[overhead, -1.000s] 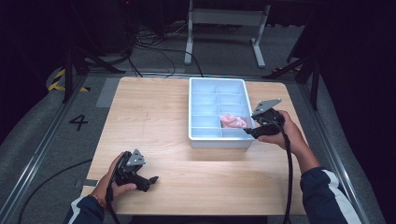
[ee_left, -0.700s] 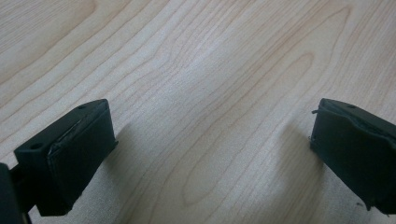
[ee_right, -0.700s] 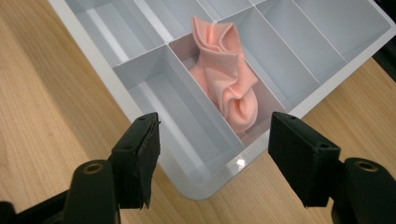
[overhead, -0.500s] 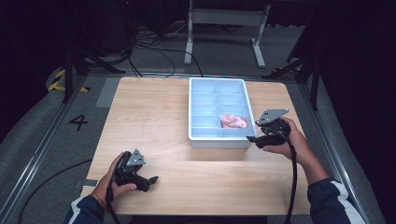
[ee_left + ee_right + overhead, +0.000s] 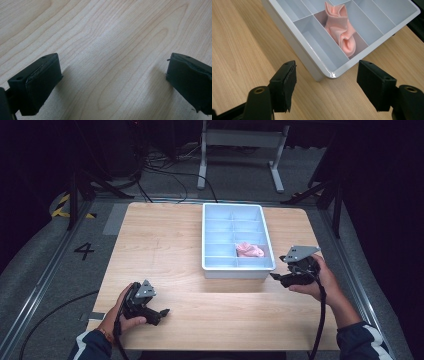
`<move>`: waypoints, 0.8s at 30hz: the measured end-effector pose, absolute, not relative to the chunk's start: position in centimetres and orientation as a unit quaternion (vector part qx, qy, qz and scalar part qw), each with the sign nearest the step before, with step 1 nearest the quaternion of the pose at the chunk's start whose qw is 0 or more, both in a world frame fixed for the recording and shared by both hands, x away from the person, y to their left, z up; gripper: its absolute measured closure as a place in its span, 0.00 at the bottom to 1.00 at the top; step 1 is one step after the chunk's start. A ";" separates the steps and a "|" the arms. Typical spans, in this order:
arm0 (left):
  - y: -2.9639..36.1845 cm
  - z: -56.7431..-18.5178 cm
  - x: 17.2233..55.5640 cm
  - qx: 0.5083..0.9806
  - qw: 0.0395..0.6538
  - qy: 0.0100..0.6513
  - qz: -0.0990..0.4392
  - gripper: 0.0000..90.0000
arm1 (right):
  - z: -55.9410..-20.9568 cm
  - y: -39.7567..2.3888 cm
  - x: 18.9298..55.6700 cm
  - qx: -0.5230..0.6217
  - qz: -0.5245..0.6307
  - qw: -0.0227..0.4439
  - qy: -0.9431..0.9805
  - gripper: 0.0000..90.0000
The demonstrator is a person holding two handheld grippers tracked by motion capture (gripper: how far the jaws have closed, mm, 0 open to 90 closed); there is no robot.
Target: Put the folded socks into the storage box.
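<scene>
A pale blue divided tray (image 5: 209,265) stands on the wooden table, right of centre. A crumpled pink cloth (image 5: 249,250) lies in one of its right-hand compartments, second from the near end; the right gripper view shows the cloth (image 5: 340,31) folded in that slot. My right gripper (image 5: 276,278) hovers open just off the tray's near right corner (image 5: 331,74), nothing between its jaws. My left gripper (image 5: 161,312) rests open near the table's front left, over bare wood (image 5: 112,62).
The tray's other compartments (image 5: 319,45) hold nothing. Beyond the table are a metal stand (image 5: 240,140), cables on the floor (image 5: 165,170) and a rail marked 4 (image 5: 84,251). Bare wood lies left of the tray and along the front edge.
My right gripper has drawn back from over the tray, toward the near right corner, leaving the pink cloth in its compartment. The left gripper has stayed put.
</scene>
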State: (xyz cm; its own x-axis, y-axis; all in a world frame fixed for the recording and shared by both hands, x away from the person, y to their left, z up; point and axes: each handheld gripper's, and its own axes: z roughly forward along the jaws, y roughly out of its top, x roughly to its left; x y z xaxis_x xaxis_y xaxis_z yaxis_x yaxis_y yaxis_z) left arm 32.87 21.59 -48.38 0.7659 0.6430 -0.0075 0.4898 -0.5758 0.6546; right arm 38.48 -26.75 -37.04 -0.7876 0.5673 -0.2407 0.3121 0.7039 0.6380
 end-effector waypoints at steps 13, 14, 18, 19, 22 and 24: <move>21.6 -48.4 32.9 0.880 0.329 0.322 0.116 0.00 | -38.5 -28.6 36.8 0.245 0.282 0.225 0.900 0.36; 21.6 -48.4 32.9 0.880 0.329 0.323 0.116 0.00 | -38.7 -28.8 36.6 0.245 0.281 0.224 0.900 0.36; 21.6 -48.4 32.9 0.880 0.329 0.323 0.116 0.00 | -39.4 -29.4 36.2 0.244 0.280 0.224 0.901 0.36; 21.6 -48.4 32.9 0.880 0.329 0.322 0.117 0.00 | -39.6 -29.5 36.1 0.246 0.280 0.222 0.901 0.36; 21.6 -48.4 32.8 0.880 0.329 0.323 0.117 0.00 | -40.1 -29.9 35.8 0.246 0.281 0.222 0.901 0.36; 21.6 -48.4 32.9 0.880 0.329 0.322 0.117 0.00 | -40.4 -30.2 35.6 0.247 0.281 0.222 0.900 0.36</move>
